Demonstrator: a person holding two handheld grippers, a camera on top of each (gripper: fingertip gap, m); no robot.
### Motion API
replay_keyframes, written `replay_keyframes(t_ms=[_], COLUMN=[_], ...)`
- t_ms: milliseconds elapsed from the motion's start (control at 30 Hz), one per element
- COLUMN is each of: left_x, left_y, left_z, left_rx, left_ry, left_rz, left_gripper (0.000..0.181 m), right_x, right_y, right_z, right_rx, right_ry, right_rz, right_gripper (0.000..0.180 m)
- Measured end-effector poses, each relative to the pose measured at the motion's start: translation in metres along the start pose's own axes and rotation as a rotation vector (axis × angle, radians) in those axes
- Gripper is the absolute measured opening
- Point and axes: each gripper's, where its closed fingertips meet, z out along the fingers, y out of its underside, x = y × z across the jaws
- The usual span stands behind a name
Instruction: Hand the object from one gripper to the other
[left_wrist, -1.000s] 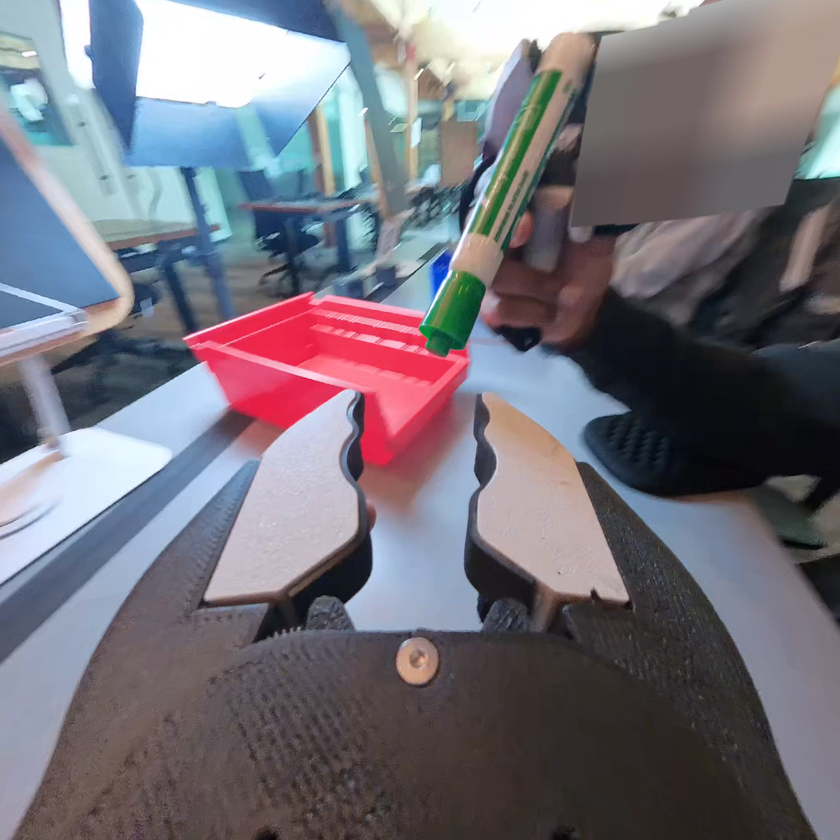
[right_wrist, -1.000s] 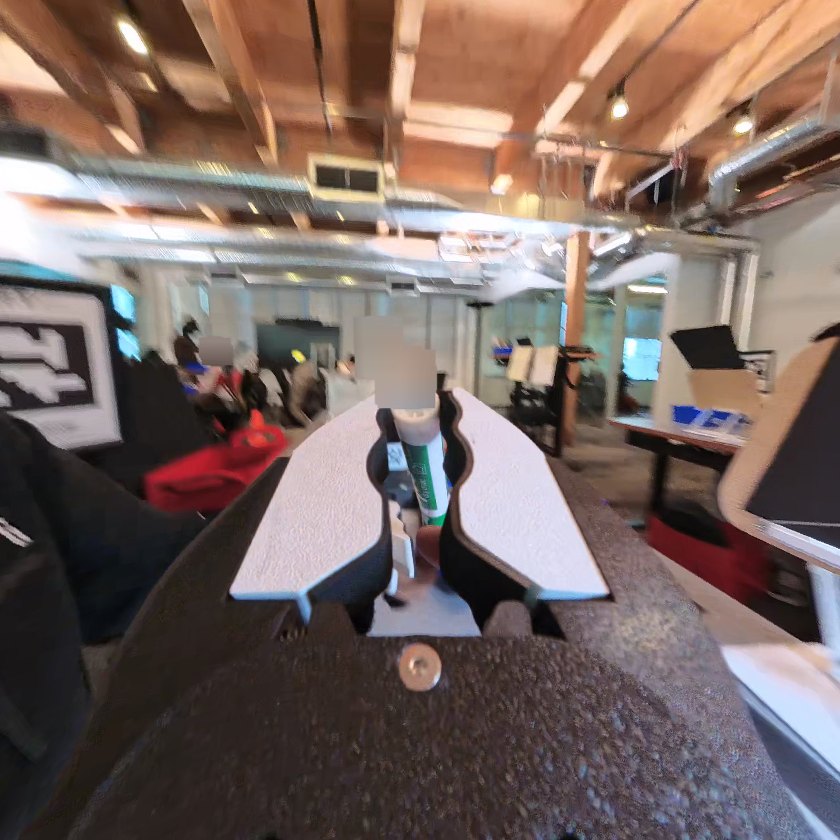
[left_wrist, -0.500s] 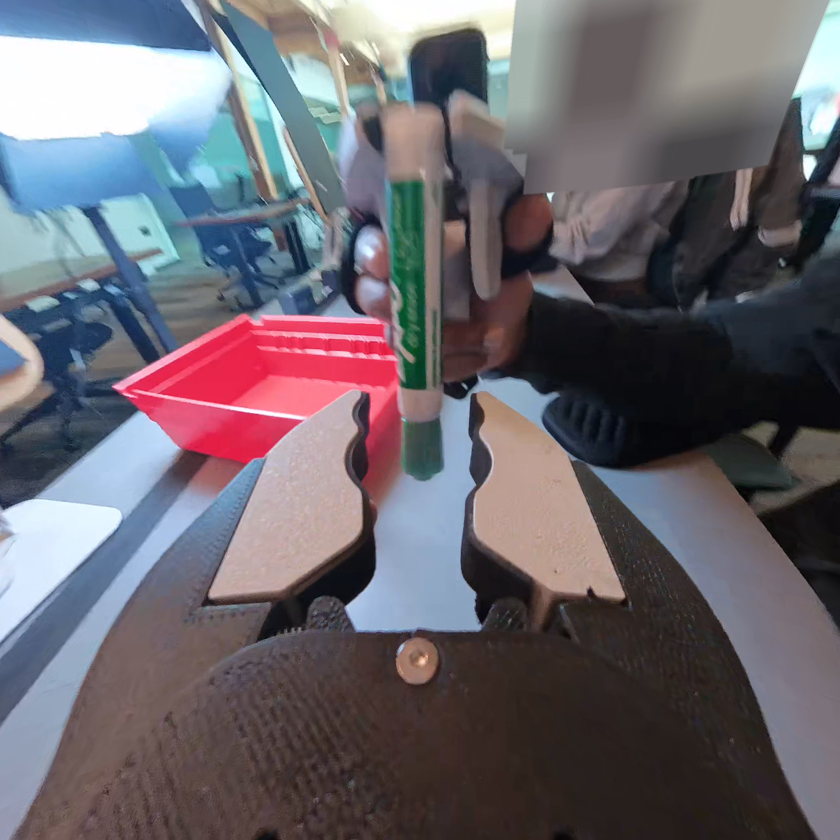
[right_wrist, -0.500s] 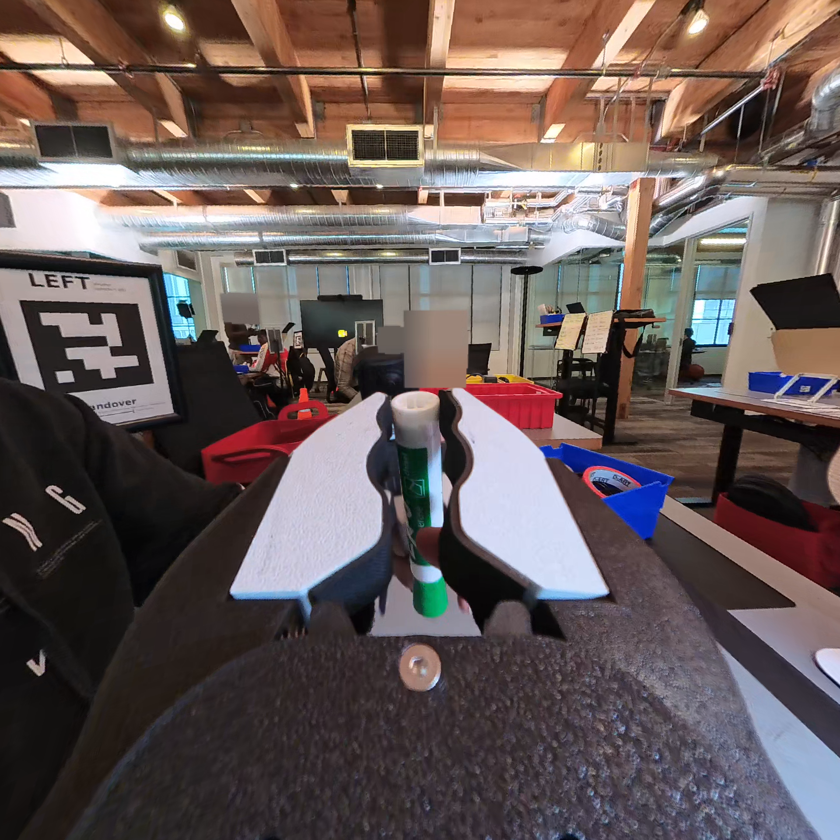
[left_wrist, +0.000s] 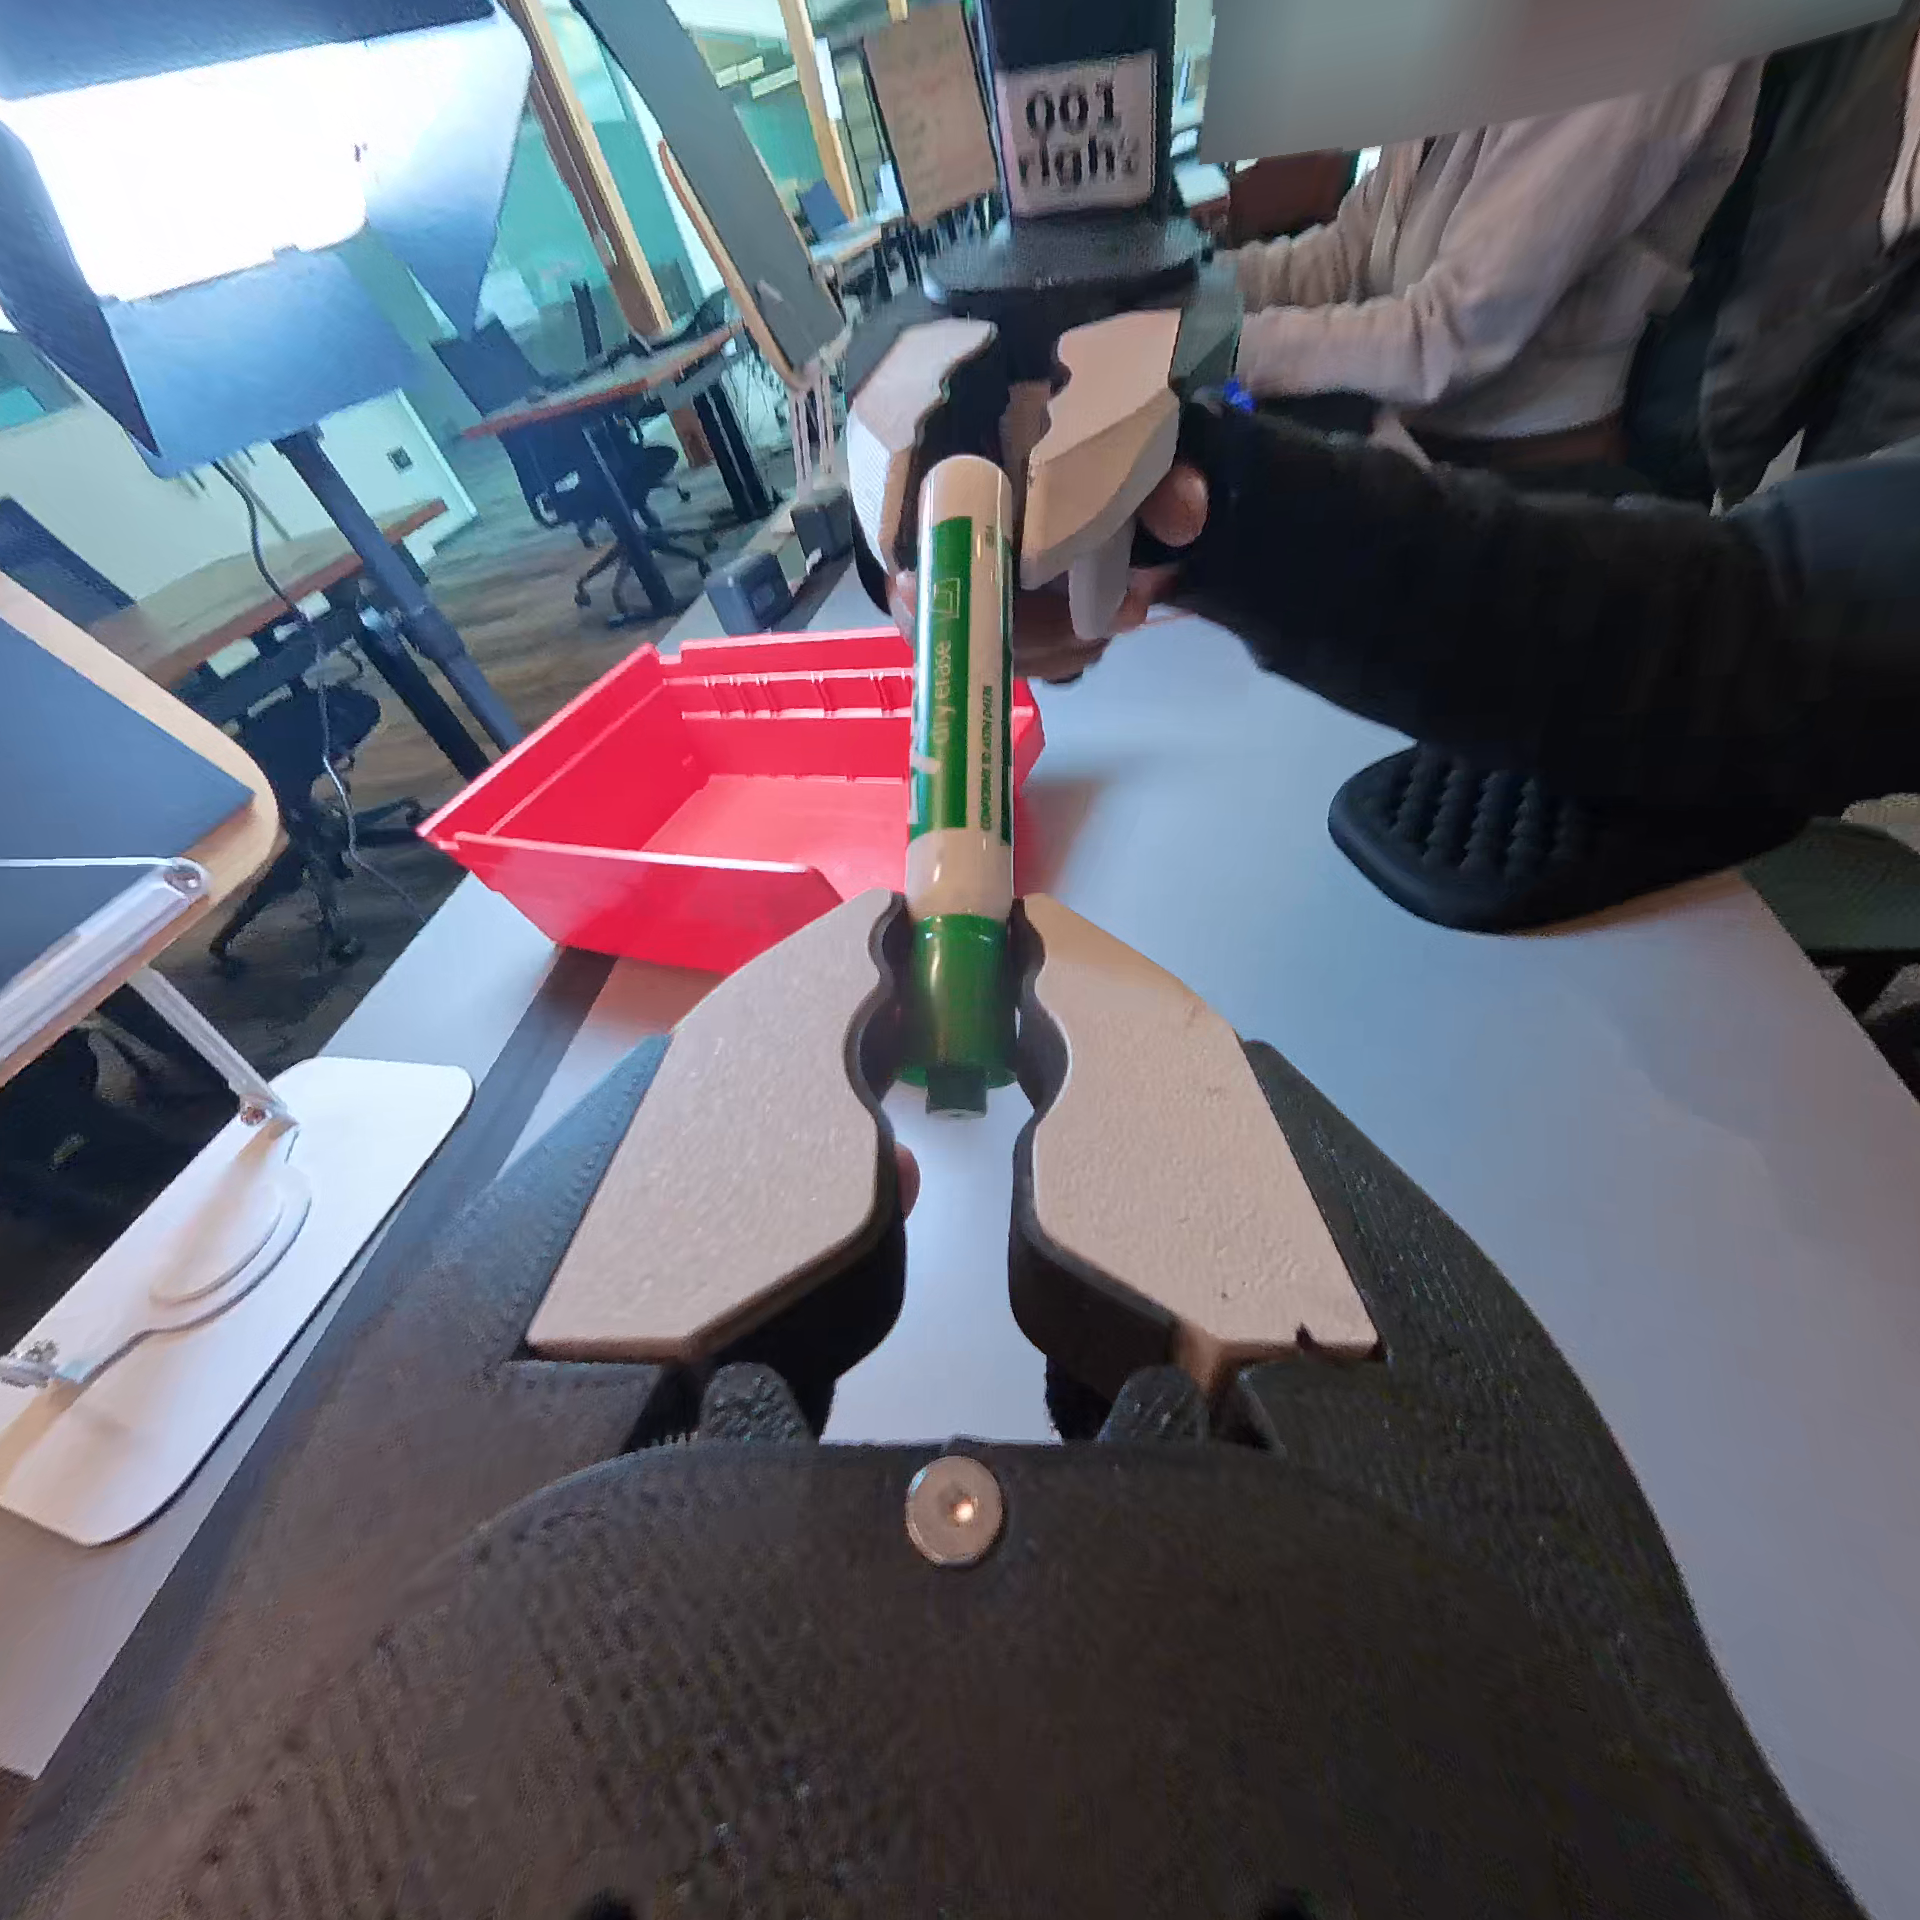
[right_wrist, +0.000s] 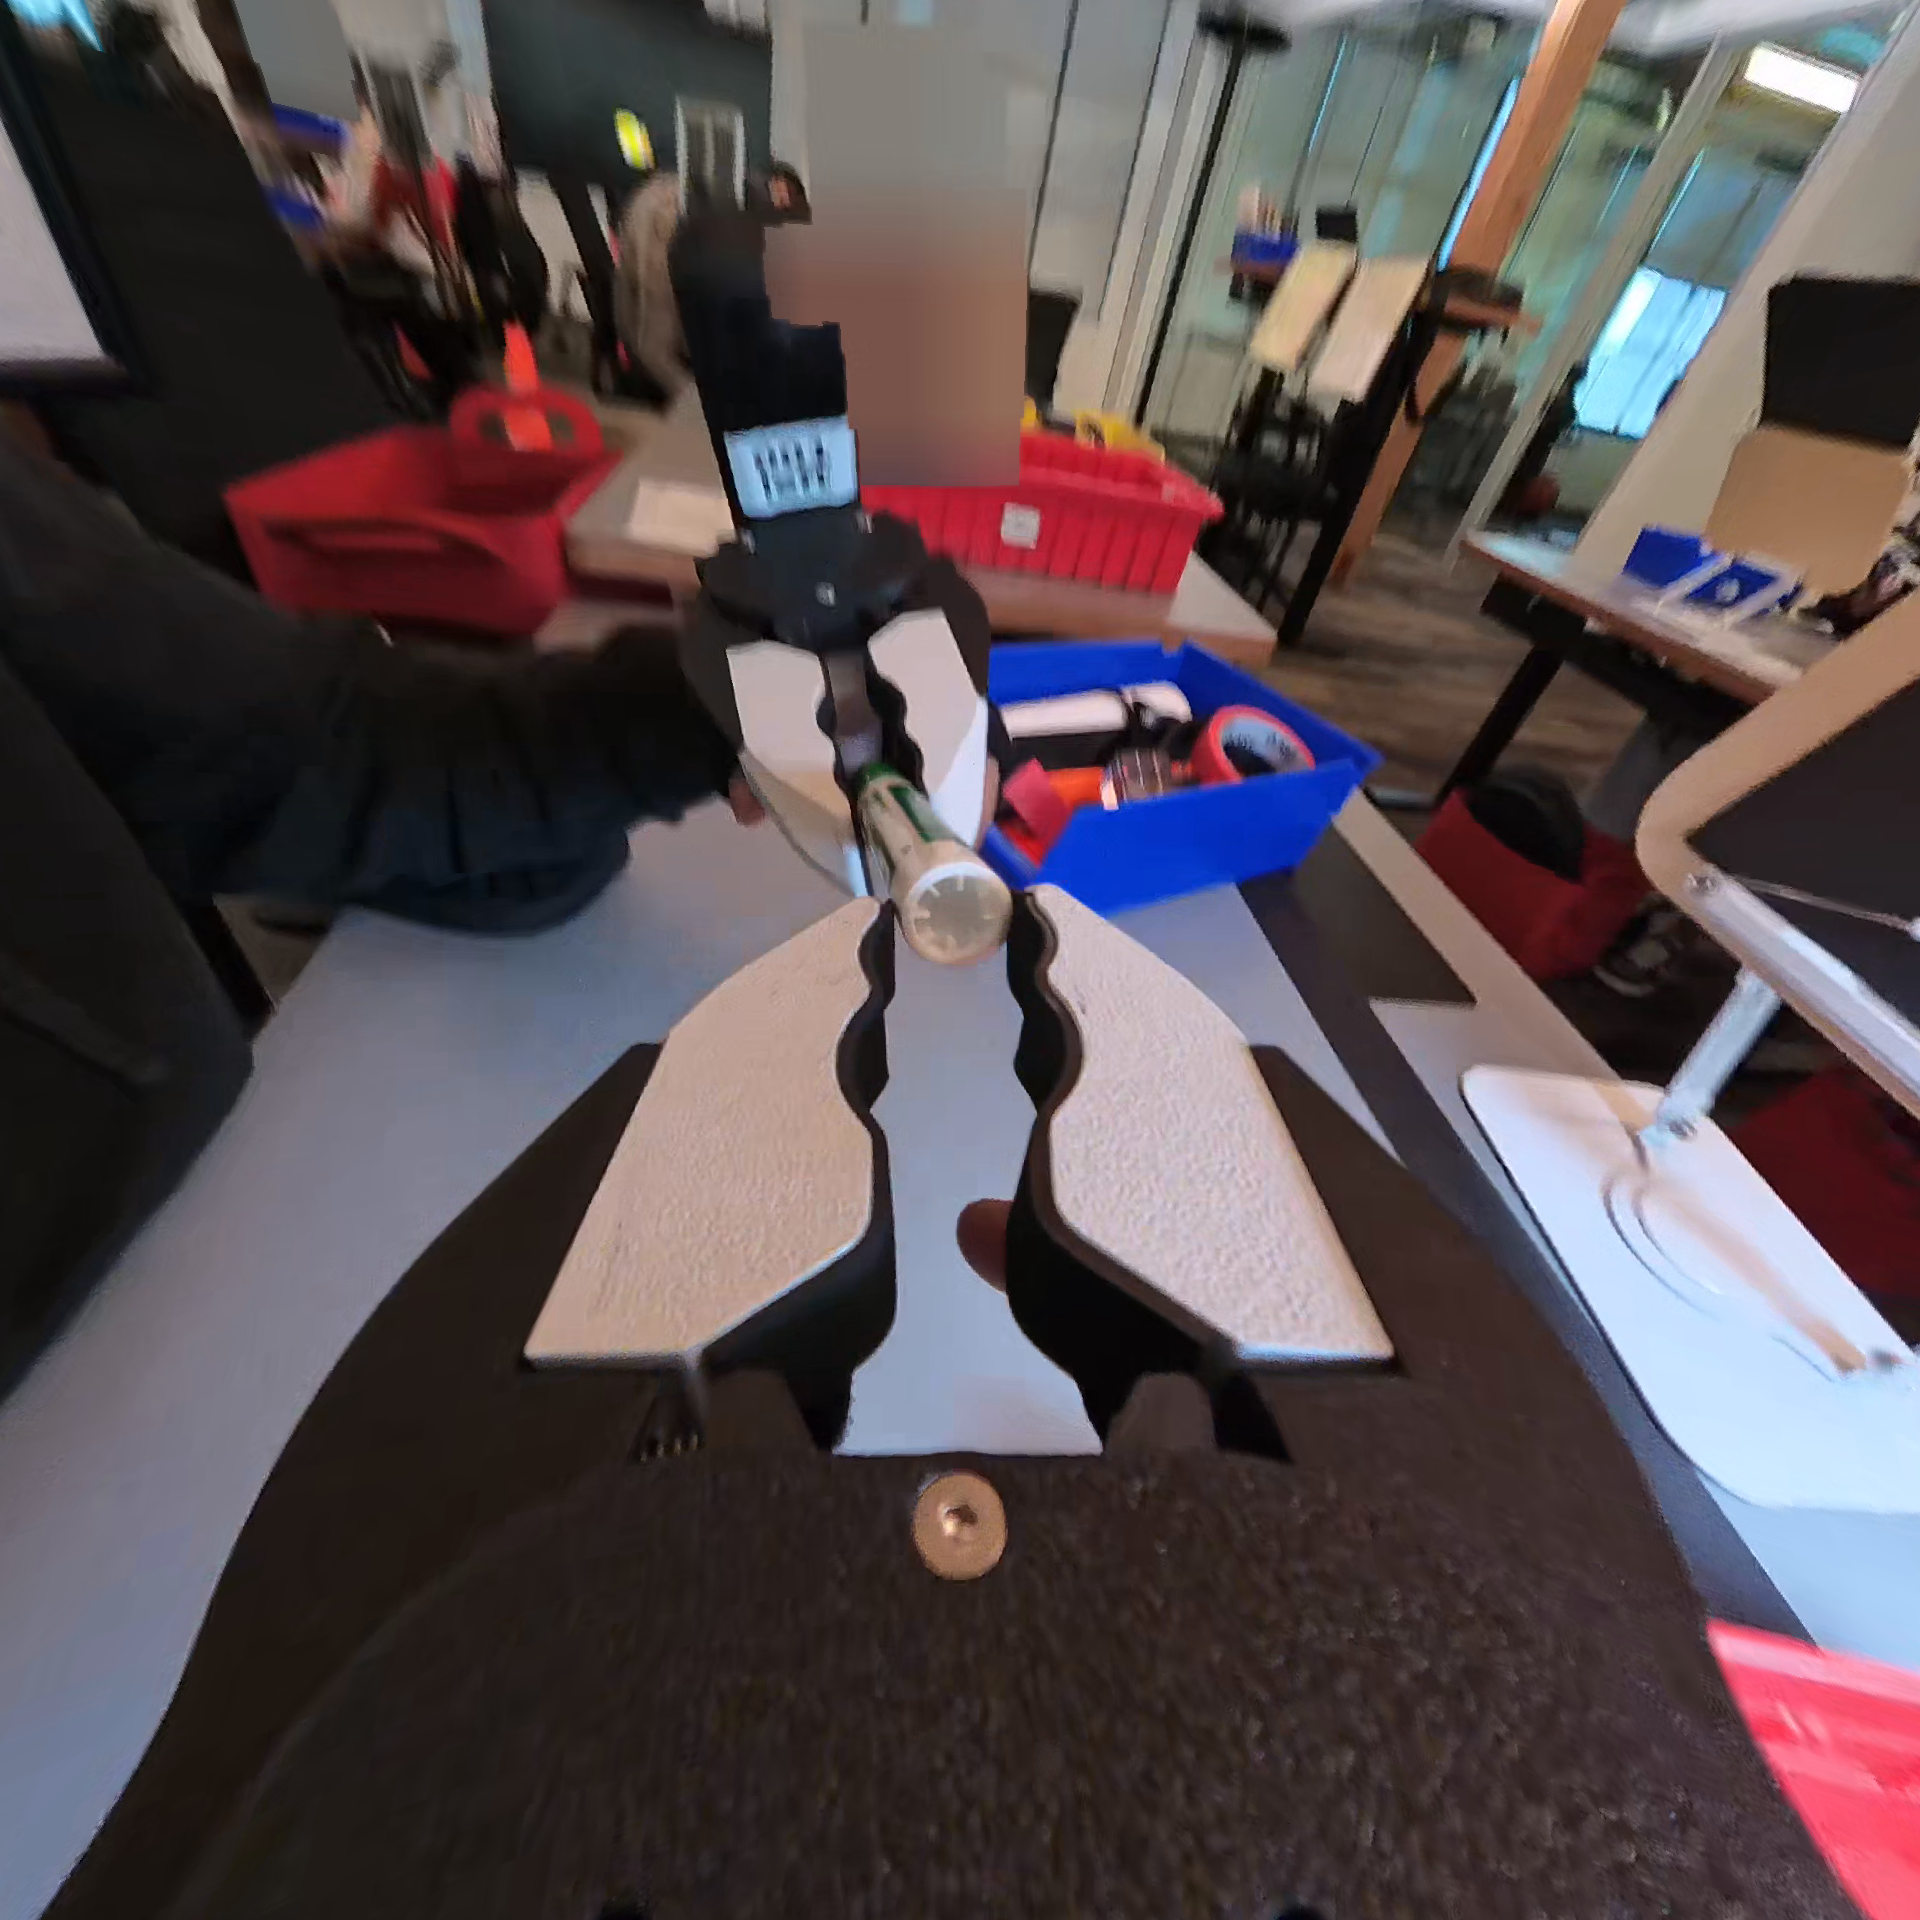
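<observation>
- The left hand-held gripper (left_wrist: 956, 935) has its two fingers clamped on the green cap end of the marker (left_wrist: 961, 717), which sits in the notch near the fingertips.
- From that grip the marker runs straight ahead of the left hand-held gripper, its white-and-green barrel pointing toward the right hand-held gripper (left_wrist: 1013, 457) opposite.
- In the left wrist view, the marker's flat white end lies in the gap of the right hand-held gripper, and no contact with either finger is visible.
- In the right wrist view, the right hand-held gripper (right_wrist: 951, 914) is parted, and the marker's round white end (right_wrist: 951, 914) sits between its fingertips with a sliver of space on each side.
- Farther ahead in that view, the left hand-held gripper (right_wrist: 878, 769) pinches the marker's far end.
- A red bin (left_wrist: 727, 810) rests on the grey surface (left_wrist: 1455, 1091) ahead and to the left of the left hand-held gripper, behind the marker.
- A blue bin (right_wrist: 1174, 800) holding tape rolls stands ahead and to the right of the right hand-held gripper.
- A white stand base (right_wrist: 1683, 1278) lies to its right.
</observation>
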Motion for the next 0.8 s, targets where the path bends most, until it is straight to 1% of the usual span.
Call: replay_keyframes(t_ms=[67, 167, 233, 333, 433, 467, 500, 567, 600, 700, 800], left_x=[-0.003, -0.01, -0.014, -0.018, -0.013, -0.012, -0.01, -0.01, -0.009, -0.009, -0.007], left_y=[0.012, 0.034, 0.053, 0.08, 0.087, 0.088, 0.089, 0.091, 0.089, 0.067, 0.029], left_z=[0.004, 0.005, 0.005, 0.007, 0.013, 0.014, 0.013, 0.01, 0.01, 0.008, 0.002], left_rx=[-0.074, -0.22, -0.348, -0.508, -0.541, -0.551, -0.569, -0.592, -0.569, -0.42, -0.2], left_ry=[-0.028, -0.086, -0.113, -0.147, -0.133, -0.129, -0.123, -0.118, -0.109, -0.08, -0.058], left_rz=[0.019, 0.099, 0.142, 0.189, 0.194, 0.202, 0.212, 0.227, 0.213, 0.136, 0.056], left_gripper=[0.018, 0.018, 0.018, 0.018, 0.018, 0.018, 0.018, 0.018, 0.018, 0.019, 0.022], right_x=[0.009, 0.022, 0.024, 0.014, 0.009, 0.011, 0.015, 0.015, 0.015, 0.012, 0.006], right_y=[0.02, 0.038, 0.046, 0.069, 0.107, 0.115, 0.12, 0.123, 0.122, 0.106, 0.085], right_z=[-0.004, -0.008, -0.006, 0.012, 0.033, 0.039, 0.042, 0.047, 0.048, 0.049, 0.047], right_rx=[-0.15, -0.345, -0.472, -0.639, -0.794, -0.819, -0.831, -0.816, -0.786, -0.631, -0.442], right_ry=[0.08, 0.21, 0.274, 0.25, 0.197, 0.207, 0.226, 0.218, 0.21, 0.171, 0.092], right_rz=[-0.063, -0.176, -0.27, -0.346, -0.385, -0.408, -0.426, -0.429, -0.413, -0.317, -0.186], right_gripper=[0.02, 0.031, 0.035, 0.036, 0.038, 0.034, 0.024, 0.02, 0.02, 0.02, 0.02])
